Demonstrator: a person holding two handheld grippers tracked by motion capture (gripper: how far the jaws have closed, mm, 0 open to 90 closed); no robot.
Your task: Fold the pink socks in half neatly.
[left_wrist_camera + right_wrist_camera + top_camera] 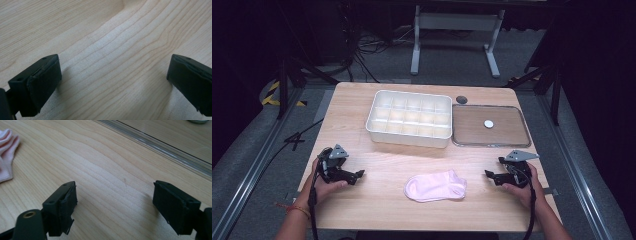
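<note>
Nothing looks begun: the pink sock (435,186) lies flat on the desk (377,210), left tool (360,174) and right tool (487,173) flanking it, both gaping and empty (the divided bin (409,119) beyond the sock seems empty).

High view above, facing forward over table (377,205); both gripper views low, close on woodgrain.

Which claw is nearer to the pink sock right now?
Right, narrowly. The right claw sits on the table just off the toe end of the pink sock. The left claw rests farther away on the sock's other side. Both are open and apart from it.
</note>
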